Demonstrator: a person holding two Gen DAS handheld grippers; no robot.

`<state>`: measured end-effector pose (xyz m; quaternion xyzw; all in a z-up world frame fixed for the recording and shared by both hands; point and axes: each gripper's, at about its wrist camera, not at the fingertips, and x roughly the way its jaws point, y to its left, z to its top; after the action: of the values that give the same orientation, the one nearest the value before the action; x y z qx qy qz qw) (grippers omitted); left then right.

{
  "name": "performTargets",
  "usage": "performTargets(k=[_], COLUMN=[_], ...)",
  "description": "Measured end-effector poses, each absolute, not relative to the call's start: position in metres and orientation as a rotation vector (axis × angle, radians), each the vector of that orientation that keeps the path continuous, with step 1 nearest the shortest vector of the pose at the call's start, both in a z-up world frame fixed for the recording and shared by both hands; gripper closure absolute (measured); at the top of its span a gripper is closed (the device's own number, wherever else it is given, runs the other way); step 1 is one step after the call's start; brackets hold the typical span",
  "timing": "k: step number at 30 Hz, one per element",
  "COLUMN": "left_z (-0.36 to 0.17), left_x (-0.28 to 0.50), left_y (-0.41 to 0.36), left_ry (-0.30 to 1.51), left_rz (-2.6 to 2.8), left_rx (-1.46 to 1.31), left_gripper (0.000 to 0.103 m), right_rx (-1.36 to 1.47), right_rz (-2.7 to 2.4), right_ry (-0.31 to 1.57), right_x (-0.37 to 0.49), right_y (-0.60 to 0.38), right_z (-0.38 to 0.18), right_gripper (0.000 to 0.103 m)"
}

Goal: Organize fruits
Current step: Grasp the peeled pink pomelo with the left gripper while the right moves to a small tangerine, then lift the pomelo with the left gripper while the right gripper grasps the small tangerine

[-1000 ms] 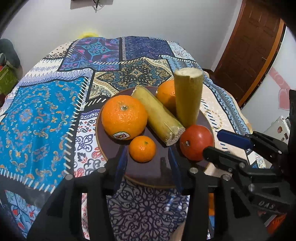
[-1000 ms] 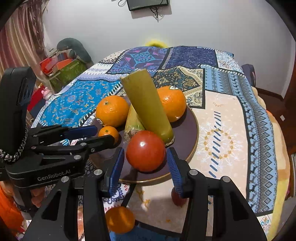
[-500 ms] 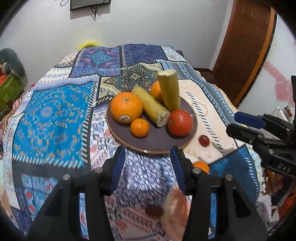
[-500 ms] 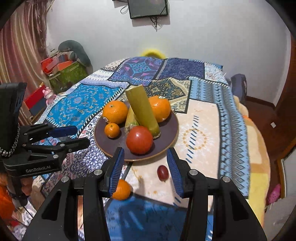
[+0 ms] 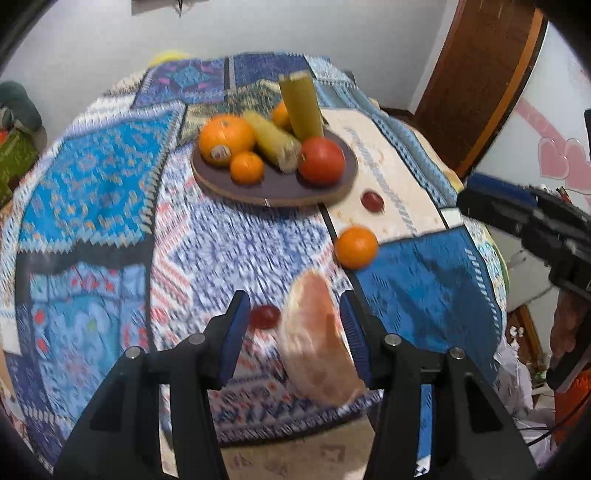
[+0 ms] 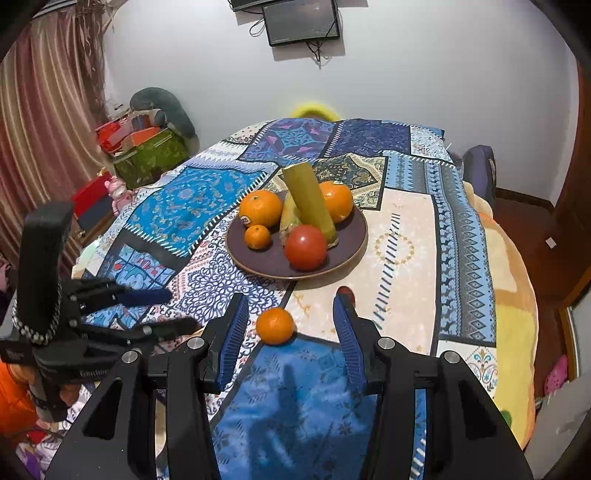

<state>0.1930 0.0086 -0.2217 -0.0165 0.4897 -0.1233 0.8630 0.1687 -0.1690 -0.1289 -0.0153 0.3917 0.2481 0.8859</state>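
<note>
A dark brown plate [image 5: 325,192] [image 6: 351,243] on the patterned bedspread holds oranges, two yellow-green sugarcane pieces and a red tomato [image 5: 320,159] [image 6: 305,246]. Loose in front of it lie a small orange [image 5: 356,246] [image 6: 274,325], a dark red fruit [image 5: 371,200] [image 6: 345,291] and another dark red fruit [image 5: 264,316]. A pale pinkish fruit [image 5: 314,336] lies between my left gripper's [image 5: 293,326] open fingers. My right gripper [image 6: 290,326] is open and empty, just behind the small orange.
The patchwork bedspread [image 6: 207,206] covers a bed that drops off at the front and right. A wooden door [image 5: 476,81] stands at the right, boxes and bags [image 6: 144,147] at the left, a wall screen [image 6: 301,22] behind.
Both grippers have pulled back and up from the plate. The loose fruits in front of the plate have come into view, and the pale fruit now lies between the left fingers.
</note>
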Motion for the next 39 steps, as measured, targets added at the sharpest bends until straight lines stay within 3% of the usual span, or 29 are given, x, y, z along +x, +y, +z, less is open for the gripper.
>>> performTargets(k=[19,23,39], left_z=[-0.265,-0.266,-0.213], left_x=[0.199,0.203,0.189], left_y=[-0.011,-0.014,0.035], left_ry=[1.09,1.078,0.936], left_rz=[-0.23,-0.218,-0.2], left_rx=[-0.076,-0.064,-0.101], left_gripper=[0.051,0.058,0.059], right_rx=[-0.02,-0.019,-0.057], right_rz=[0.527,0.528,0.56], right_ry=[0.849,0.866,0.937], right_x=[0.162,0.164,0.178], right_y=[-0.17,-0.17,-0.149], right_z=[-0.144,-0.15,-0.175], right_gripper=[0.058,0.058,0.058])
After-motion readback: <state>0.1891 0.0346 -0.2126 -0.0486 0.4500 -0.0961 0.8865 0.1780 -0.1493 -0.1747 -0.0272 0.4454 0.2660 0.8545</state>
